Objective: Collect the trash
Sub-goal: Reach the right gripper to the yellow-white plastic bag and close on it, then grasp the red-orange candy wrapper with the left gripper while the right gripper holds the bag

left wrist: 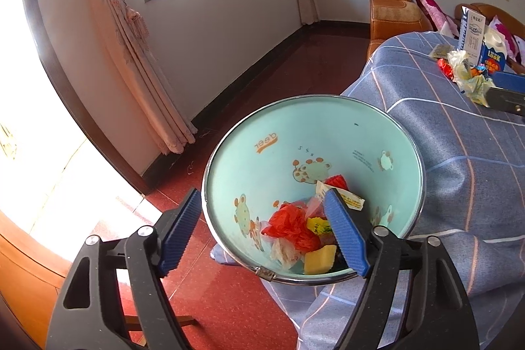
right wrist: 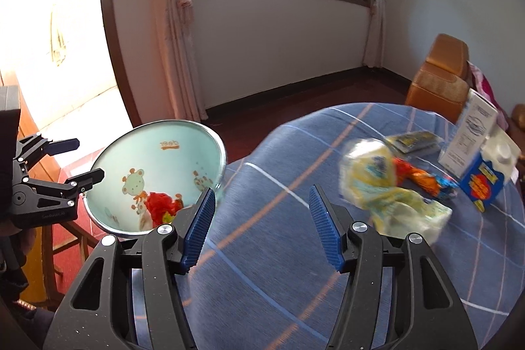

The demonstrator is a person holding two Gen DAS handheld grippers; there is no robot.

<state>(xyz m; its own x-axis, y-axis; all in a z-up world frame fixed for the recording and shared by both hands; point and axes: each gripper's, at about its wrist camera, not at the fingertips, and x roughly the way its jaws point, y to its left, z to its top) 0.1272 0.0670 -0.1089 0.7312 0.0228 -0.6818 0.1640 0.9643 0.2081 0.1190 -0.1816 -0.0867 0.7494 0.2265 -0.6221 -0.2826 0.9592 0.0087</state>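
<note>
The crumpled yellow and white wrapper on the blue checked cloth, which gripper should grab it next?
Probably the right gripper: open, empty, with the crumpled yellow and white wrapper just ahead. The left gripper hangs open at the mint-green bin.

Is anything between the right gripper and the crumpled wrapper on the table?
Nothing visible. The right gripper is open over bare tablecloth, and the crumpled wrapper lies ahead to its right with only cloth between them.

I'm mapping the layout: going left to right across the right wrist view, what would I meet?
Left tongs → trash bin → right tongs → crumpled yellow wrapper → blue carton.
</note>
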